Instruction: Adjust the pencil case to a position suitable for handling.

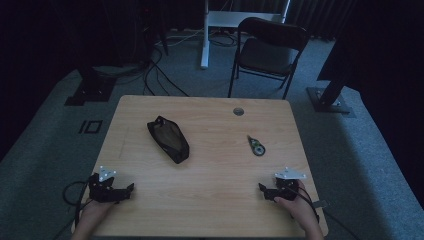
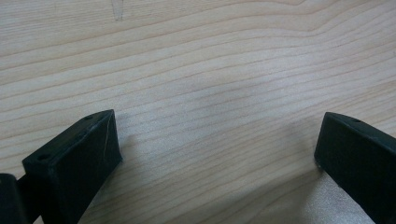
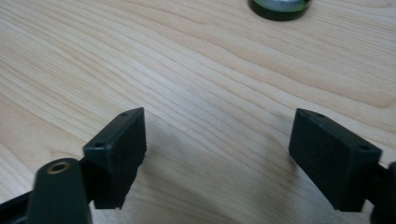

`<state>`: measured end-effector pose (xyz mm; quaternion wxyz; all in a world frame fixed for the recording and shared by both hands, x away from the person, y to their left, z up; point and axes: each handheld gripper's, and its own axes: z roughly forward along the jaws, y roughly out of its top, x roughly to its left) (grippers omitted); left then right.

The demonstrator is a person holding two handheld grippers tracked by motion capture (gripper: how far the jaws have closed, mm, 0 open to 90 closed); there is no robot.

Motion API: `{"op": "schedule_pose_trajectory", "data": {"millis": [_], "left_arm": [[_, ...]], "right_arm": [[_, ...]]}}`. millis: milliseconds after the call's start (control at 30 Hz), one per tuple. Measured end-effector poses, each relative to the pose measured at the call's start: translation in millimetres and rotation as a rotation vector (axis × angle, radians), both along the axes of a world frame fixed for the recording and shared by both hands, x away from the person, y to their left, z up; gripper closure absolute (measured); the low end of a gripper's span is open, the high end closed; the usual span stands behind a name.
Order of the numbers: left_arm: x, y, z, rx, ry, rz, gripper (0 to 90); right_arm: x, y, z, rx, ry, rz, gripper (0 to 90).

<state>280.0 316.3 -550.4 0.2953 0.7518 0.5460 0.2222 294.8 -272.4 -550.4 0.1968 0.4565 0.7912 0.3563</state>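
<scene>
Your two hands come in from the near edge of the wooden table (image 1: 210, 200), each one holding a gripper low over the bare wood. Your left gripper (image 1: 131, 189) is at the near left corner, and in the left gripper view its jaws stand wide apart with nothing between them except wood grain. Your right gripper (image 1: 261, 188) is at the near right side; in the right gripper view its jaws are also spread wide and hold nothing. A small green and black correction tape dispenser (image 1: 257, 146) lies flat on the table beyond your right gripper, apart from it, and its dark round end shows at the top edge of the right gripper view. A black zip pouch (image 1: 168, 139) lies diagonally near the middle, beyond your left gripper and well apart from it. Behind the table stands a black folding chair (image 1: 270, 50) on grey carpet
</scene>
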Motion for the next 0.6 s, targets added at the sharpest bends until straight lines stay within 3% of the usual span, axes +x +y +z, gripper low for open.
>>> {"op": "schedule_pose_trajectory", "data": {"millis": [100,167,467,600], "left_arm": [[0.0,-0.1,-0.1,-0.001,-0.001,0.001,0.2],[0.0,-0.1,0.0,-0.001,-0.001,0.001,0.2],[0.0,0.0,0.0,0.000,0.000,0.000,0.2],[0.0,-0.1,-0.1,-0.001,-0.001,0.001,0.2]], "right_arm": [[4.4,-1.4,0.6,0.042,0.038,0.054,22.0],[4.6,-0.6,1.3,0.024,0.032,0.059,26.7],[6.1,5.0,15.4,0.025,-0.040,0.054,26.1],[6.7,9.4,20.3,0.024,-0.051,0.068,26.3]]}}
